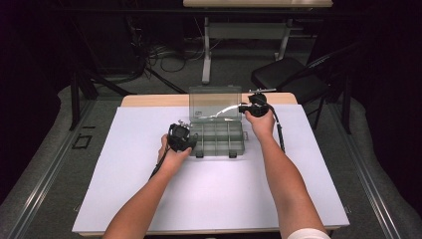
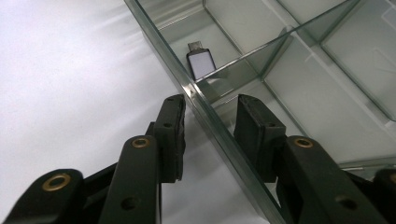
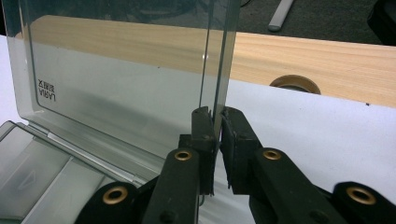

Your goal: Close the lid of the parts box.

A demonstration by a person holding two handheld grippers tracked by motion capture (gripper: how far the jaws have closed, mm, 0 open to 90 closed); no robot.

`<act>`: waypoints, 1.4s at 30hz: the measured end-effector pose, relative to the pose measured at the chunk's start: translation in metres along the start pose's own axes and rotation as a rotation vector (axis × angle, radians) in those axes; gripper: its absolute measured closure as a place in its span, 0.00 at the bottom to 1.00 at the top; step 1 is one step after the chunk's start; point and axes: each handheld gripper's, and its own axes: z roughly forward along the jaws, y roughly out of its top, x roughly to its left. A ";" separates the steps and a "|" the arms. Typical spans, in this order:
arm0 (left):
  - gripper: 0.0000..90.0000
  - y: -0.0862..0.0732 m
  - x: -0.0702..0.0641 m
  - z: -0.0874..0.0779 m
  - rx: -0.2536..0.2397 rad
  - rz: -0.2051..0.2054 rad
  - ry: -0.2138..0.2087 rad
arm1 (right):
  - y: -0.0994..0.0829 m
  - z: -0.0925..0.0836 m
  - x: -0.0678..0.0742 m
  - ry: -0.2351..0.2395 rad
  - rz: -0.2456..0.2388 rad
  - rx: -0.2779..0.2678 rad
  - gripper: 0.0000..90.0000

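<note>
Right gripper (image 3: 217,140): our right hand holds it at the far right corner of the box; its two black jaws pinch the side edge of the see-through lid (image 3: 126,79), one jaw on each face.
Left gripper (image 2: 208,135): our left hand holds it at the left end of the box; its jaws sit on both sides of the left wall of the box (image 2: 219,135), one outside and one inside. We see a gap between the pads and the wall, so the jaws are spread and not pressing.
Box: we see a clear plastic box with little compartments (image 1: 217,138); it lies on the white sheet (image 1: 214,194), near the far edge of the bench and about midway between its left and right edges.
Lid: we see it standing up, almost straight, along the far side of the box, joined to it at the bottom.
Small stick (image 2: 201,63): we see a little dark thing with a pale face and a metal tip, lying flat in a compartment by the left wall of the box, past a divider from the inside jaw.
Bench (image 1: 149,100): we see a strip of bare wood along its far edge, behind the white sheet.
Round hole (image 3: 295,84): we see it in the wood, to the right of the lid in the right gripper view.
</note>
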 end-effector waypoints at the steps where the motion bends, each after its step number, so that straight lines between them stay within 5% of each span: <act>1: 0.67 0.000 0.001 0.000 0.009 -0.002 -0.005 | 0.000 0.000 0.000 -0.001 0.000 0.001 0.94; 8: 0.57 0.007 0.002 -0.009 0.006 -0.013 -0.051 | 0.000 -0.001 0.001 -0.006 -0.008 0.001 0.94; 23: 0.36 0.045 0.022 -0.038 -0.063 -0.077 -0.035 | -0.003 -0.003 0.002 -0.003 -0.012 -0.032 0.94; 42: 0.31 0.099 0.042 -0.049 -0.129 -0.115 0.016 | -0.006 -0.005 0.004 -0.009 -0.025 -0.048 0.95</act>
